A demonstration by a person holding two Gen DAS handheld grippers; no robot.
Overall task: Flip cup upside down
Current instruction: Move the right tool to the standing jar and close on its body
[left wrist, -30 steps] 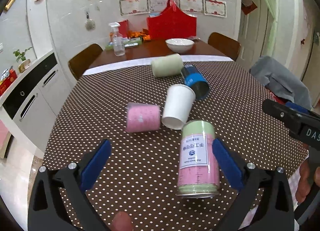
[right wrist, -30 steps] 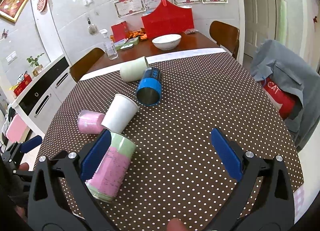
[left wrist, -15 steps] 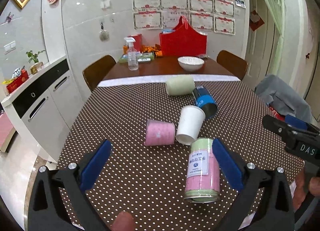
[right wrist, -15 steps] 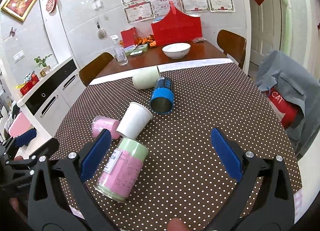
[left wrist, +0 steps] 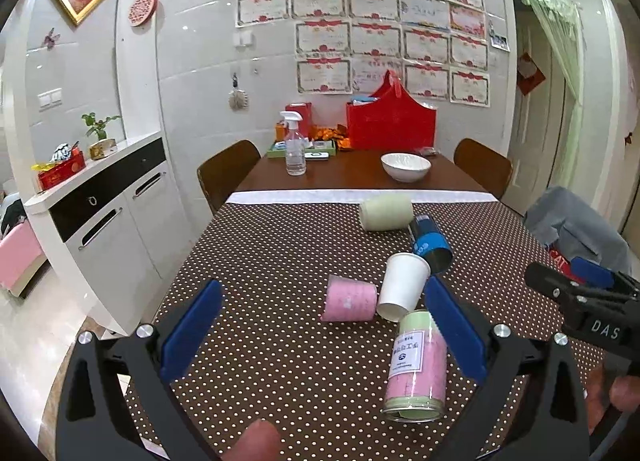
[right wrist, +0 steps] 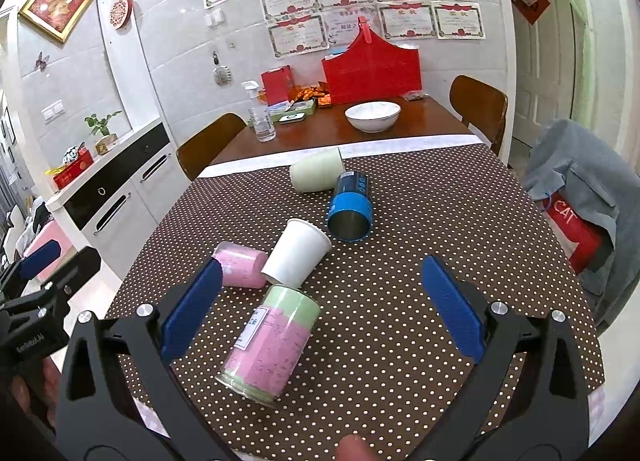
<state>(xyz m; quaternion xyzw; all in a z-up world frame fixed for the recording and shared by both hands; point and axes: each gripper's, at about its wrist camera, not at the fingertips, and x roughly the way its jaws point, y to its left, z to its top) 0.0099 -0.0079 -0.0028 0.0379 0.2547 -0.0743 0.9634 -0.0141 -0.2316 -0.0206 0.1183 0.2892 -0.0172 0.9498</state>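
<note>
Several cups lie on their sides on the brown dotted tablecloth: a pink and green labelled cup nearest, a white paper cup, a pink cup, a blue metal cup and a pale green cup. My left gripper is open and empty, held back above the near table edge. My right gripper is open and empty, also held back over the near edge.
Beyond the cloth, the wooden table holds a white bowl, a spray bottle and a red bag. Chairs stand at both far corners; a grey jacket hangs over a chair on the right. A white cabinet is on the left.
Both grippers have pulled back and up from the cups, so the table looks smaller and more wall shows. The cups have not moved. Both grippers stay open.
</note>
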